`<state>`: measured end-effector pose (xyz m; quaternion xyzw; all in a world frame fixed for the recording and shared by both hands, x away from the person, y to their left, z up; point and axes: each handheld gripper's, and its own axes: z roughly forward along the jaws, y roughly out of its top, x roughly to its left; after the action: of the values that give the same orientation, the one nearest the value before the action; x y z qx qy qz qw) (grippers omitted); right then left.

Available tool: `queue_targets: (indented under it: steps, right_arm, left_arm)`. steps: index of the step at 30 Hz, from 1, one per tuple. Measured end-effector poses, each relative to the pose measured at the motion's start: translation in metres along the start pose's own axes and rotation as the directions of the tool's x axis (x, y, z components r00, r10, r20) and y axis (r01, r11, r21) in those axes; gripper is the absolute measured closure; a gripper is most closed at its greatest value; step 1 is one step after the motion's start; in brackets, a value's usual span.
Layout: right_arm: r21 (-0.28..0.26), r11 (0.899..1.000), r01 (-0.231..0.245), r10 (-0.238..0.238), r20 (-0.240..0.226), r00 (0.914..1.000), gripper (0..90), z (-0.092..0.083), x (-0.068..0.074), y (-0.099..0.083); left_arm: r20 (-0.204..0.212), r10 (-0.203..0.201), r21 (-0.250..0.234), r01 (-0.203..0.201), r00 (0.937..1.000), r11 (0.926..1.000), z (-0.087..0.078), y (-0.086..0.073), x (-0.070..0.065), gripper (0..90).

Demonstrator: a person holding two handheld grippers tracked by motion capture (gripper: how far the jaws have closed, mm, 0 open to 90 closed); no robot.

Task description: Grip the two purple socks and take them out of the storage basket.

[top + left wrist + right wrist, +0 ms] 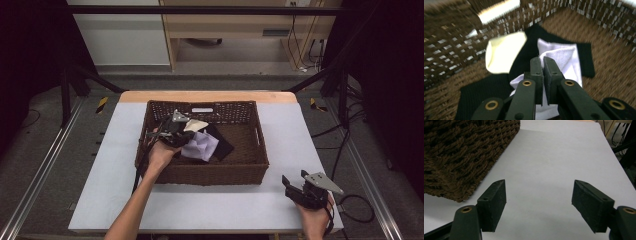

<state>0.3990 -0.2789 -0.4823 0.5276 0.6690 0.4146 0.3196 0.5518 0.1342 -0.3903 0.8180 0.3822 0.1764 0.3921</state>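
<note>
White table (210, 200), brown wicker basket (210, 175) resting on it

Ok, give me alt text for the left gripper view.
The left gripper is shut on a white cloth lying over a black cloth inside a brown wicker basket. A cream sock lies just beyond.
</note>
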Motion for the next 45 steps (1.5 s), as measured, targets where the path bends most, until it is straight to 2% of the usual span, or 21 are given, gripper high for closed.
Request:
queue_targets:
  steps: [4, 7, 9, 10, 12, 16, 25, 26, 27, 28, 29, 31, 37, 40, 41, 42, 43, 45]
  right_arm:
    - [0.000, 1.000, -0.001, 0.001, 0.001, 1.0000, 27.9, 0.000, -0.001, 0.000]
    - [-0.002, 1.000, 0.001, -0.001, 0.001, 1.0000, 27.9, 0.000, -0.001, 0.000]
    - [-0.001, 1.000, -0.005, 0.005, 0.000, 1.0000, 28.0, -0.001, -0.001, 0.000]
    - [-0.001, 1.000, -0.005, 0.005, 0.001, 1.0000, 28.0, -0.001, -0.001, 0.000]
    - [-0.001, 1.000, -0.006, 0.006, 0.001, 1.0000, 28.0, -0.001, -0.001, 0.000]
    - [0.000, 1.000, -0.004, 0.004, 0.001, 1.0000, 28.0, -0.001, -0.001, 0.000]
    - [0.000, 1.000, -0.001, 0.001, 0.004, 1.0000, 28.0, 0.000, -0.001, 0.000]
    - [0.000, 1.000, -0.002, 0.002, 0.003, 1.0000, 27.9, -0.001, -0.001, 0.000]
    - [0.001, 1.000, -0.005, 0.005, 0.003, 1.0000, 28.0, -0.001, -0.001, 0.000]
    - [0.001, 1.000, -0.005, 0.005, 0.003, 1.0000, 28.0, -0.001, -0.001, 0.000]
    - [0.001, 1.000, -0.005, 0.005, 0.003, 1.0000, 28.1, -0.001, -0.001, 0.000]
    - [0.001, 1.000, -0.006, 0.006, 0.003, 1.0000, 28.1, -0.001, -0.001, 0.000]
    - [-0.001, 1.000, -0.005, 0.005, 0.004, 1.0000, 28.0, -0.001, -0.001, 0.000]
    - [-0.003, 1.000, -0.003, 0.003, 0.005, 1.0000, 28.0, -0.001, -0.001, 0.000]
    - [-0.004, 1.000, -0.003, 0.003, 0.005, 1.0000, 28.0, -0.001, -0.001, 0.000]
    - [-0.004, 1.000, -0.003, 0.003, 0.005, 1.0000, 28.0, -0.001, -0.001, 0.000]
    - [-0.002, 1.000, -0.004, 0.004, 0.005, 1.0000, 27.9, -0.001, -0.001, 0.000]
    - [-0.002, 1.000, -0.004, 0.004, 0.005, 1.0000, 28.0, -0.001, -0.001, -0.001]
  left_arm:
    - [-0.008, -0.022, -0.078, 0.022, 0.9997, 0.9967, -0.009, 0.001, 0.002, 85.8]
    - [-0.013, -0.024, -0.125, 0.022, 0.9996, 0.9920, -0.016, 0.002, 0.002, 86.0]
    - [-0.013, -0.025, -0.149, 0.023, 0.9996, 0.9885, -0.021, 0.003, 0.001, 86.1]
    - [-0.014, -0.029, -0.177, 0.026, 0.9995, 0.9839, -0.027, 0.005, 0.000, 86.1]
    - [-0.012, -0.032, -0.189, 0.029, 0.9994, 0.9816, -0.030, 0.006, 0.000, 86.2]
    - [-0.016, -0.032, -0.232, 0.027, 0.9994, 0.9724, -0.043, 0.008, 0.000, 86.2]
    - [-0.009, -0.034, -0.331, 0.029, 0.9994, 0.9431, -0.077, 0.013, -0.001, 86.3]
    - [-0.013, -0.028, -0.344, 0.022, 0.9995, 0.9387, -0.081, 0.014, -0.002, 86.3]
    - [-0.008, -0.025, -0.367, 0.020, 0.9997, 0.9302, -0.089, 0.016, -0.004, 86.3]
    - [-0.008, -0.025, -0.367, 0.020, 0.9997, 0.9302, -0.089, 0.016, -0.004, 86.3]
    - [-0.004, -0.025, -0.390, 0.021, 0.9997, 0.9206, -0.096, 0.019, -0.006, 86.3]
    - [-0.003, -0.022, -0.396, 0.019, 0.9997, 0.9181, -0.100, 0.020, -0.007, 86.3]
    - [-0.005, -0.017, -0.446, 0.013, 0.9998, 0.8948, -0.123, 0.024, -0.014, 86.3]
    - [0.000, -0.004, -0.468, 0.003, 1.0000, 0.8839, -0.136, 0.025, -0.019, 86.3]
    - [0.007, 0.010, -0.483, -0.005, 0.9999, 0.8755, -0.146, 0.026, -0.023, 86.3]
    - [0.007, 0.010, -0.483, -0.005, 0.9999, 0.8755, -0.146, 0.026, -0.023, 86.3]
    - [0.018, 0.027, -0.500, -0.014, 0.9995, 0.8660, -0.155, 0.026, -0.028, 86.2]
    - [0.018, 0.039, -0.501, -0.025, 0.9991, 0.8648, -0.160, 0.026, -0.031, 86.3]
